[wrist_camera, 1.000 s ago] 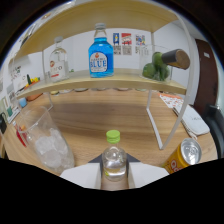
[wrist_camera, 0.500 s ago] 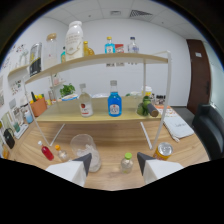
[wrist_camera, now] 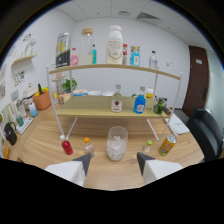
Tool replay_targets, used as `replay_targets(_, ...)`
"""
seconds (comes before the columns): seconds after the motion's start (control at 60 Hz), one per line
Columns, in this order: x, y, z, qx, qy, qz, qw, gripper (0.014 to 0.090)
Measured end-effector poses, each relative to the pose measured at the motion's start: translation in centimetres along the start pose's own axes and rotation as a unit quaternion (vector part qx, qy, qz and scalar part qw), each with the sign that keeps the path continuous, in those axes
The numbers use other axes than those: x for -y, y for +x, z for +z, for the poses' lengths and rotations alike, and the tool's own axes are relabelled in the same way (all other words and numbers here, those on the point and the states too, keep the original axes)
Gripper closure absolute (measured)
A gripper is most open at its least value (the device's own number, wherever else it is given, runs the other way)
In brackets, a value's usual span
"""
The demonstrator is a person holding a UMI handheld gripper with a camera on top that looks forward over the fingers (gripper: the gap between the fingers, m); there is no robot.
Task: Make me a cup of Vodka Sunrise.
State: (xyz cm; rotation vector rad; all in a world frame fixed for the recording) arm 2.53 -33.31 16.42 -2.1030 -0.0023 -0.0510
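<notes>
Your clear glass (wrist_camera: 117, 143) with ice in it stands upright on the wooden bench (wrist_camera: 45, 142), just ahead of the gripper (wrist_camera: 113, 161) and centred on the gap between its tips. Your jaws are spread wide and hold nothing.

To one side of the glass stand a small orange-capped bottle (wrist_camera: 88, 146) and a red-capped bottle (wrist_camera: 66, 147); to the other, a small green-capped bottle (wrist_camera: 147, 148) and a yellow can (wrist_camera: 167, 145).

Beyond the glass rises a two-tier shelf (wrist_camera: 100, 106). Its lower board carries a clear bottle with a red label (wrist_camera: 116, 99) and a blue bottle (wrist_camera: 140, 101). The top board holds a row of taller bottles and cans.
</notes>
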Motion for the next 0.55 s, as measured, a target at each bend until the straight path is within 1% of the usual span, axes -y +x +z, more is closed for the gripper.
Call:
replay_targets(0.133,-0.89,-0.92,-0.34,0.001,-0.010,-0.002,1.000,0.0182)
replay_targets(0.55,-0.90,-0.79,-0.83,-0.012,-0.009,-0.018,1.000,0.0182)
